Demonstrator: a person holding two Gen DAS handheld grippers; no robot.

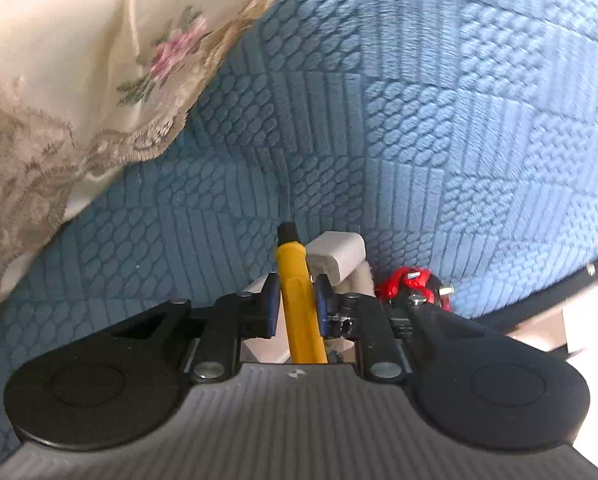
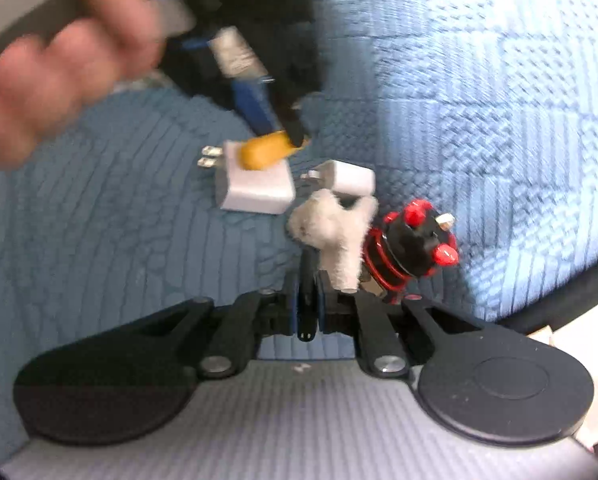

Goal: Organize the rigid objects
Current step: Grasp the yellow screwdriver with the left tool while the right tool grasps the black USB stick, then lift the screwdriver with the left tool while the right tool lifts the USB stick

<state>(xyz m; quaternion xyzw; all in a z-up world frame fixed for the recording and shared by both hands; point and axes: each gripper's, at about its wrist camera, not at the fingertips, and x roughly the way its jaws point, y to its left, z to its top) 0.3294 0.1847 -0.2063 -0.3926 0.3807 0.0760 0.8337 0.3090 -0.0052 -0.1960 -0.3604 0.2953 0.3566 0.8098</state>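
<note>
The left gripper point(image 1: 295, 300) is closed on a yellow tool point(image 1: 299, 300) with a black tip; the tool is held between the two blue pads point(image 1: 272, 304) and points forward over the blue quilted cover point(image 1: 419, 140). In the right wrist view the same left gripper point(image 2: 273, 120) is seen from the front, with the yellow tool point(image 2: 265, 152) hanging just over a large white charger point(image 2: 255, 188) that lies on the cover.

The right gripper point(image 2: 307, 300) is nearly closed, and a thin black part is seen between its pads; what this part is cannot be told. Just in front of it a fluffy white toy point(image 2: 333, 232) is lying, with a smaller white charger point(image 2: 351, 178) touching it behind and a red and black knob mount point(image 2: 411, 244) beside it on the right. A blurred hand point(image 2: 59, 76) is seen at the upper left. A cream embroidered cloth point(image 1: 79, 80) is lying on the cover at the left.
</note>
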